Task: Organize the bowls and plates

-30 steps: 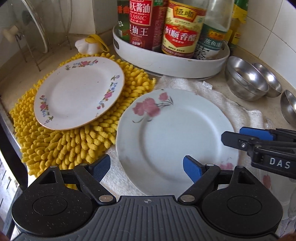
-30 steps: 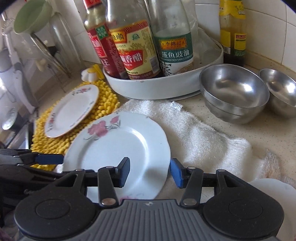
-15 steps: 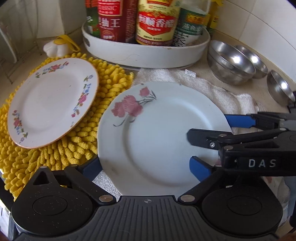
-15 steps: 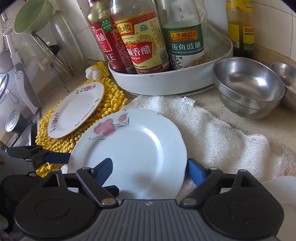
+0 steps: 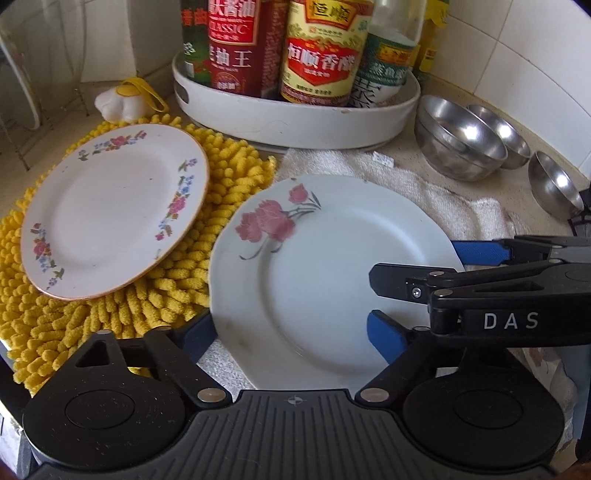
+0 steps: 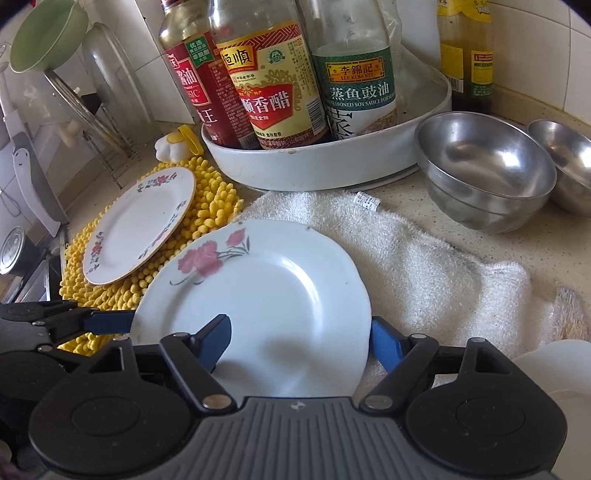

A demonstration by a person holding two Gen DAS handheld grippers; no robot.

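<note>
A white plate with pink flowers [image 5: 314,266] lies on a white towel [image 5: 443,188]. My left gripper [image 5: 290,336] straddles its near-left rim, one blue pad outside the edge and one over the plate face. Its jaws are closing, and the pads do not press. My right gripper [image 6: 301,341] straddles the right rim of the same plate [image 6: 266,288], also closing without a grip. In the left wrist view the right gripper [image 5: 417,262] reaches in from the right. A smaller floral plate [image 5: 110,210] rests on a yellow mat [image 5: 221,177]. Three steel bowls [image 5: 461,144] stand at the back right.
A white tray [image 5: 295,118] holding several sauce bottles stands just behind the plates. A wire rack with a glass lid [image 6: 74,103] and a green bowl [image 6: 44,33] is at the far left. Tiled wall closes the back. A white dish edge [image 6: 554,369] shows at the lower right.
Both grippers have closed in on the pink-flower plate. The right gripper's jaws widened and now straddle its right rim. The left gripper's jaws took in the near-left rim.
</note>
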